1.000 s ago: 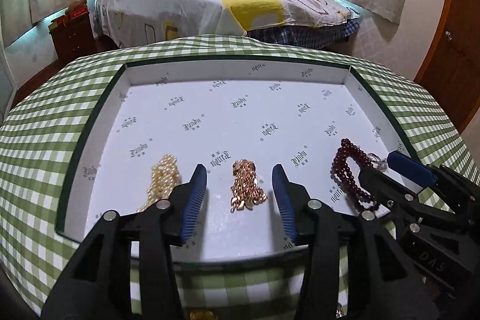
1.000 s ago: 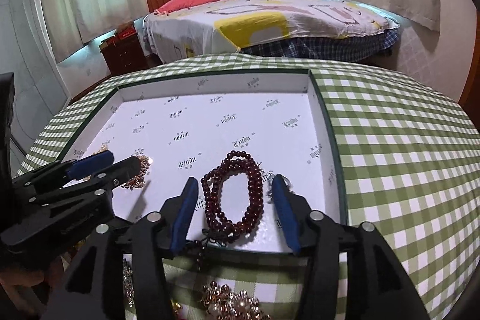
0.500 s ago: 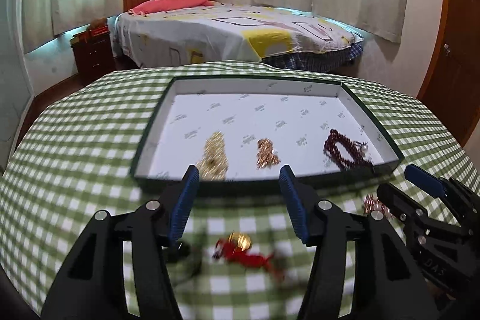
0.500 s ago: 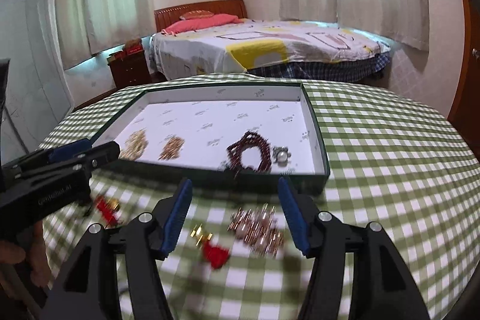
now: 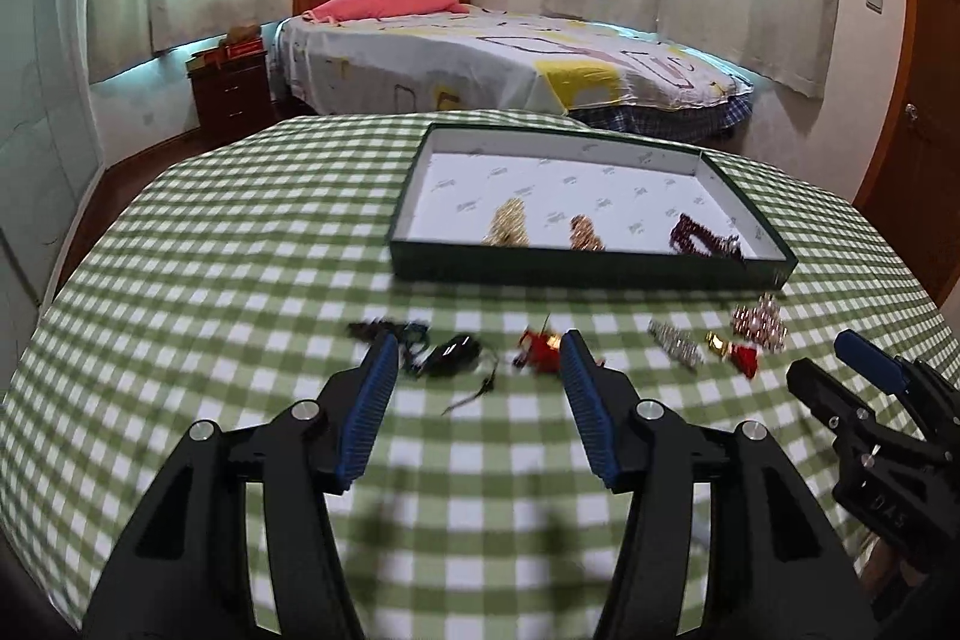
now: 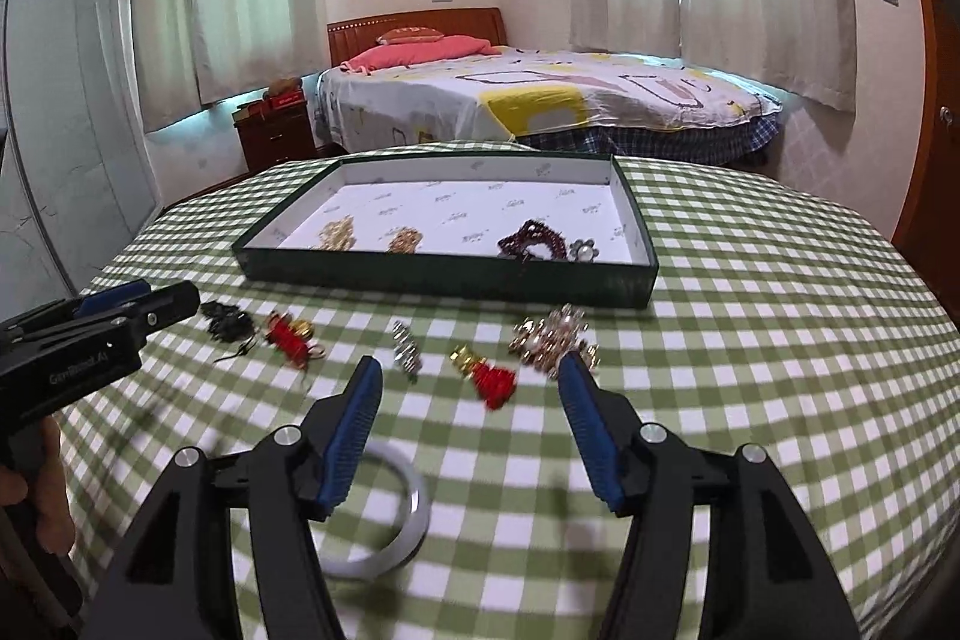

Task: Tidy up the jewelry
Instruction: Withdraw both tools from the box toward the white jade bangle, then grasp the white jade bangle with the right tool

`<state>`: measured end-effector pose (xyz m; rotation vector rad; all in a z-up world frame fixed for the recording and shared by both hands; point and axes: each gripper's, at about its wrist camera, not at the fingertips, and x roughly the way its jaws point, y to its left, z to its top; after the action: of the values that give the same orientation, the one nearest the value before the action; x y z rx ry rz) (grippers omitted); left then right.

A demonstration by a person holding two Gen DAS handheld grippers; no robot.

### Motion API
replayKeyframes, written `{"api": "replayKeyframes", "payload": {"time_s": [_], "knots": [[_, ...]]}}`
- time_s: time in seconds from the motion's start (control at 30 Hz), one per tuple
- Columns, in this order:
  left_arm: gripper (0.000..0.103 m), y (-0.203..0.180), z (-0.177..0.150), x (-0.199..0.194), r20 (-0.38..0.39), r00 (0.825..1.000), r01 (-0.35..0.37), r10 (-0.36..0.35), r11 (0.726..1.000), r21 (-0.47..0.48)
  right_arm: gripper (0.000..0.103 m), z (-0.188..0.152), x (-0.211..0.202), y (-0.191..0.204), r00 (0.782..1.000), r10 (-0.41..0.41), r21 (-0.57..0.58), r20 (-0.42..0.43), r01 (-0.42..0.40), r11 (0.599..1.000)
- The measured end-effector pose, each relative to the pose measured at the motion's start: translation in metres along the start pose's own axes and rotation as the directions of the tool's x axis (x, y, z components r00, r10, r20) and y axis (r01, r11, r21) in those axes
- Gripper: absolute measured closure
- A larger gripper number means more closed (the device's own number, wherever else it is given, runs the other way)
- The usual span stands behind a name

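Note:
A dark green tray (image 5: 588,268) (image 6: 444,274) with a white floor holds a pale gold chain (image 5: 507,227), a rose-gold chain (image 5: 585,232) and a dark red bead bracelet (image 5: 696,235) (image 6: 534,238). Loose on the checked cloth lie a black piece (image 5: 450,361), a red tassel earring (image 5: 537,349), a second red tassel (image 6: 492,379), a silver clip (image 6: 407,349), a pearl brooch (image 6: 555,337) and a white bangle (image 6: 384,514). My left gripper (image 5: 477,391) is open and empty above the black piece. My right gripper (image 6: 471,418) is open and empty above the tassel.
The round table with green checked cloth (image 5: 210,280) drops off on all sides. A bed (image 5: 510,58), a nightstand (image 5: 231,91) and a wooden door (image 5: 924,130) stand beyond it.
Both grippers have pulled back and up from the tray to the near side of the table. The three pieces stay in the tray. The loose jewelry came into view.

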<state>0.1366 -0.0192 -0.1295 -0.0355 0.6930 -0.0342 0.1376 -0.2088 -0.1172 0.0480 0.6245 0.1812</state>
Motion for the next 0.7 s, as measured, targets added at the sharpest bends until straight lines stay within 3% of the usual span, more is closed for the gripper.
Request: {"api": "replayKeyframes", "payload": {"time_s": [0.3,0.7], "knots": [[0.048,0.023,-0.023,-0.024,0.002,0.999,-0.036,0.036,0.998,-0.051,0.032,-0.023,-0.011,0.03,0.999,0.033,-0.034,-0.011,-0.033,0.999],[0.048,0.035,-0.033,-0.029,-0.007,0.999,-0.051,0.051,0.994,-0.092,0.024,-0.034,0.0,0.045,0.999,0.0,-0.06,-0.046,-0.003,0.998]]}}
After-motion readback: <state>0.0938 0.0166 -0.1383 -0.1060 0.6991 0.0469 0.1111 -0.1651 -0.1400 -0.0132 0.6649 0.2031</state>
